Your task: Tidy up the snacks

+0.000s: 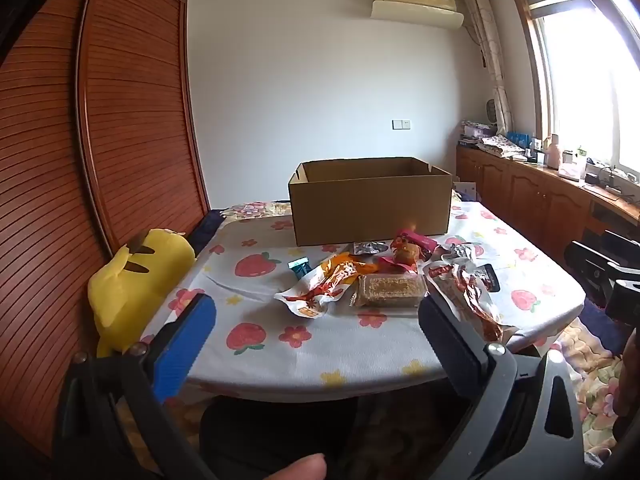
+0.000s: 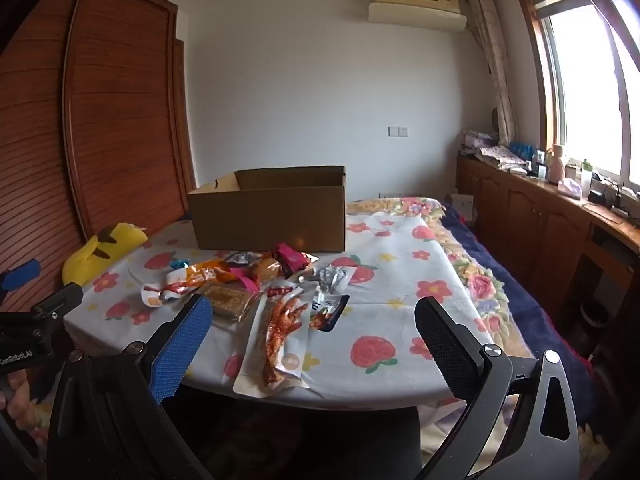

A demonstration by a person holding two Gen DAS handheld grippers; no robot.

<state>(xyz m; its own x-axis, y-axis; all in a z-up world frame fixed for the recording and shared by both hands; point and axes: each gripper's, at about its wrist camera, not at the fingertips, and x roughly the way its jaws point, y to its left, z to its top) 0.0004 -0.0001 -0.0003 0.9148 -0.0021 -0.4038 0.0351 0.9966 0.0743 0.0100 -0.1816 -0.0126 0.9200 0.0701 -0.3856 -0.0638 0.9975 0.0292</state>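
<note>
An open cardboard box (image 1: 370, 208) stands at the far side of the table (image 1: 300, 356); it also shows in the right wrist view (image 2: 272, 216). A pile of snack packets lies in front of it: a brown bar in clear wrap (image 1: 390, 290), an orange packet (image 1: 344, 272), a long chicken-feet packet (image 2: 280, 336), a pink packet (image 2: 290, 258) and a silver one (image 2: 332, 278). My left gripper (image 1: 316, 312) is open and empty, near the table's front edge. My right gripper (image 2: 314, 314) is open and empty, above the front edge near the chicken-feet packet.
A yellow plush toy (image 1: 136, 280) lies at the table's left edge beside a wooden slatted wardrobe (image 1: 100, 120). A wooden cabinet (image 1: 540, 200) with clutter runs under the window on the right. A bed with floral bedding (image 2: 500, 280) lies right of the table.
</note>
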